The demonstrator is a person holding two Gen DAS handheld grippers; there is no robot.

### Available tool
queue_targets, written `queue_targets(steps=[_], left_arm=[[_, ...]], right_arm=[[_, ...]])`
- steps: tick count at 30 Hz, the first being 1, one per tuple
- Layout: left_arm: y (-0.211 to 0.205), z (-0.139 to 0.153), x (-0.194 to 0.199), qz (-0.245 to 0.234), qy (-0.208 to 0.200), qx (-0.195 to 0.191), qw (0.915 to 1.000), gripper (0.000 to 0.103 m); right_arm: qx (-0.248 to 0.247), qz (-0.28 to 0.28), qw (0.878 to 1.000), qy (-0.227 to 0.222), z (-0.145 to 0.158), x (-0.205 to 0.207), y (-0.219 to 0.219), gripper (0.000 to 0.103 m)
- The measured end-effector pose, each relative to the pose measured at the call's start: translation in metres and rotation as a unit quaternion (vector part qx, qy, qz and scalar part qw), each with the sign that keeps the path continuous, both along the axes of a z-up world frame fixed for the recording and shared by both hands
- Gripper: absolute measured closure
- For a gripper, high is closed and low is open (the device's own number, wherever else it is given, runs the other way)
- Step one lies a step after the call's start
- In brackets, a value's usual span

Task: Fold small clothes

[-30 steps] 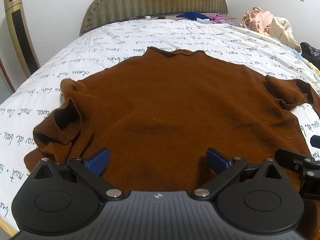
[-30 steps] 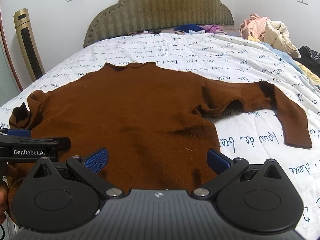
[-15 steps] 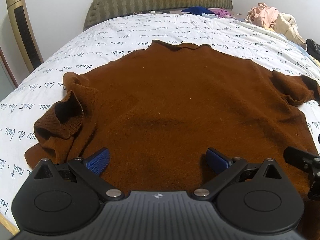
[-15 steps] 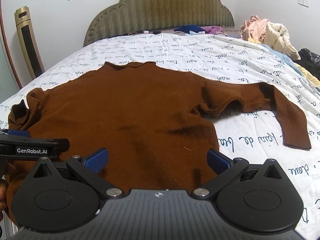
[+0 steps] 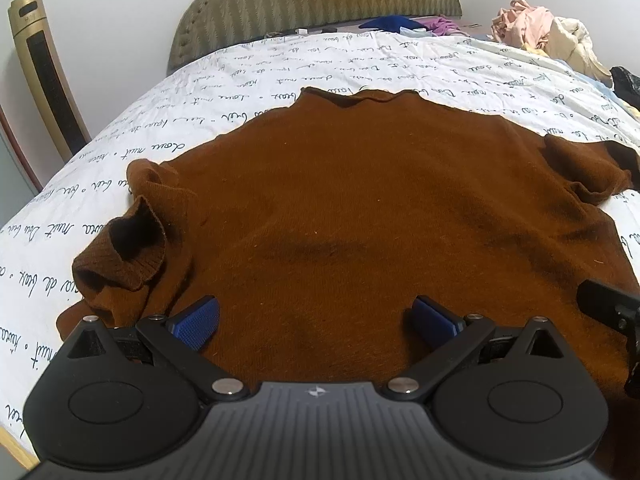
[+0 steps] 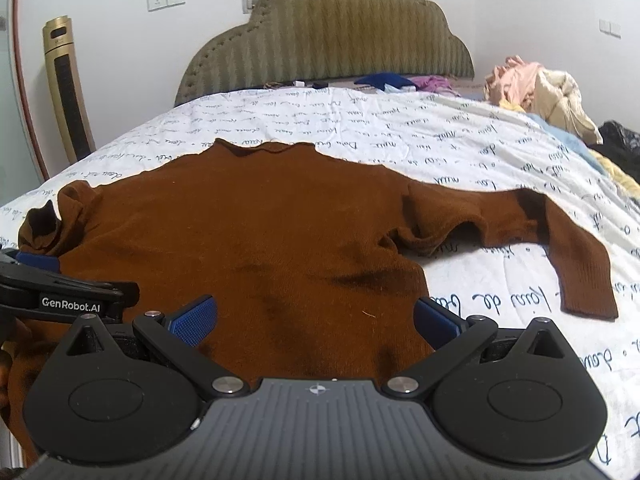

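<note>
As both grippers, left [image 5: 316, 318] and right [image 6: 316, 316], have been raised slightly, jaws wide and empty, the sweater [image 5: 360, 216] is left flat on the bed [image 5: 280, 64], unfolded.

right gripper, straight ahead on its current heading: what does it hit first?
Most likely the brown sweater. The right gripper is open over the sweater's lower body, which fills the gap between its fingers. Beyond lie the neckline and the printed bedsheet. Height above the fabric is unclear.
</note>
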State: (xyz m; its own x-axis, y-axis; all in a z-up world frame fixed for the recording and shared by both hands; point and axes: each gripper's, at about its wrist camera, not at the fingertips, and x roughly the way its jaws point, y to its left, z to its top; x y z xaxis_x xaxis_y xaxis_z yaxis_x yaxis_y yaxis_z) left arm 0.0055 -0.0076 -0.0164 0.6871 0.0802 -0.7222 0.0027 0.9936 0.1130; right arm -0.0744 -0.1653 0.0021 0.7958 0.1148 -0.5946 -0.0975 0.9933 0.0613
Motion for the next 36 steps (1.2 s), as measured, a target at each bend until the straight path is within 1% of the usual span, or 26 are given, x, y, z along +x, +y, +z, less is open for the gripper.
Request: queue_targets(steps=[5,11,14,17,19,22,25,27,29,33,36], left_arm=[[-0.003,0.003,0.002,-0.002,-0.003,0.001,1.0,0.0],[-0.005,0.007,0.005,-0.002,-0.006,0.0,1.0,0.0],[-0.006,0.008,0.007,-0.003,-0.008,0.0,1.0,0.0],[-0.011,0.009,0.01,-0.002,-0.006,0.01,0.9999,0.0],[-0.017,0.01,0.012,-0.007,-0.003,0.018,0.9998,0.0],[-0.022,0.015,0.01,-0.019,-0.02,0.012,0.9995,0.0],[-0.03,0.019,0.009,-0.032,-0.036,0.006,0.9988,0.0],[-0.035,0.02,0.009,-0.039,-0.038,0.007,0.9985,0.0],[-0.039,0.019,0.011,-0.045,-0.034,0.011,0.9983,0.0],[-0.043,0.016,0.015,-0.051,-0.024,0.011,0.9983,0.0],[-0.046,0.013,0.017,-0.054,-0.018,0.012,0.9983,0.0]], right_arm=[[-0.019,0.009,1.0,-0.008,0.0,-0.002,0.003,0.0],[0.0,0.014,1.0,-0.008,0.001,-0.003,-0.003,0.0],[-0.001,0.023,1.0,-0.013,0.002,-0.005,-0.005,0.0],[-0.011,0.028,0.999,-0.019,0.004,-0.006,-0.004,0.0],[-0.016,0.016,0.999,-0.031,0.005,-0.007,-0.006,0.0],[-0.022,0.013,0.999,-0.028,0.005,-0.007,-0.01,0.0],[-0.031,-0.002,0.999,-0.035,0.004,-0.01,-0.017,0.001],[-0.039,-0.008,0.998,-0.046,0.003,-0.011,-0.025,0.003],[-0.047,-0.026,0.997,-0.051,0.003,-0.01,-0.037,0.009],[-0.075,-0.093,0.992,-0.047,0.002,-0.004,-0.079,0.015],[-0.091,-0.141,0.985,-0.026,-0.008,0.004,-0.118,0.021]])
